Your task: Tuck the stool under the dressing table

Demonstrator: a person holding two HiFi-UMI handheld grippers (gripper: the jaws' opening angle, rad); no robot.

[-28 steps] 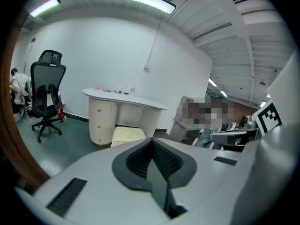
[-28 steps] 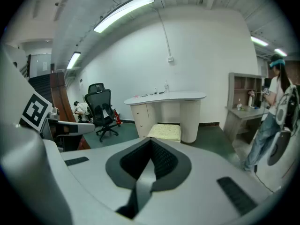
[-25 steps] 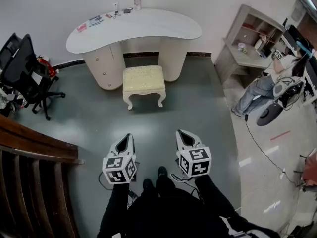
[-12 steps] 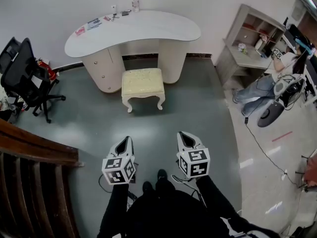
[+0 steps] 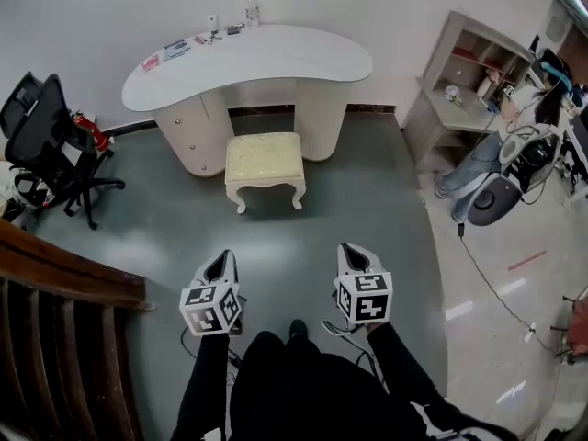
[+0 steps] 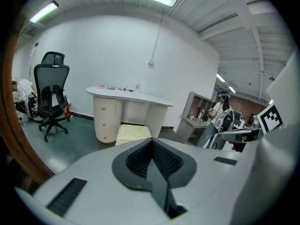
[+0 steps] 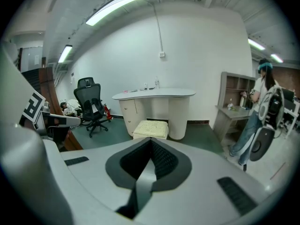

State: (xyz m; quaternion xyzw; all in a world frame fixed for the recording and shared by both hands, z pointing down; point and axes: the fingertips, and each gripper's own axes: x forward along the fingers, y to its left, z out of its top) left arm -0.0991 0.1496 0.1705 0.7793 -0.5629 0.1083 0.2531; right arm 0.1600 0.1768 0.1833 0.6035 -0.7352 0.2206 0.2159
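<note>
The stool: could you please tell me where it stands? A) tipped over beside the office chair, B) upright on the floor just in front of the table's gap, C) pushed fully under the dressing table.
B: the stool stands upright before the dressing table, its whole seat showing.

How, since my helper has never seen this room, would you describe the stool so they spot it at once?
Find the curved white dressing table against the back wall; the stool stands just in front of its knee gap. It is low, with a square pale-yellow cushion and curly cream legs, unlike the black wheeled office chair at left.
</note>
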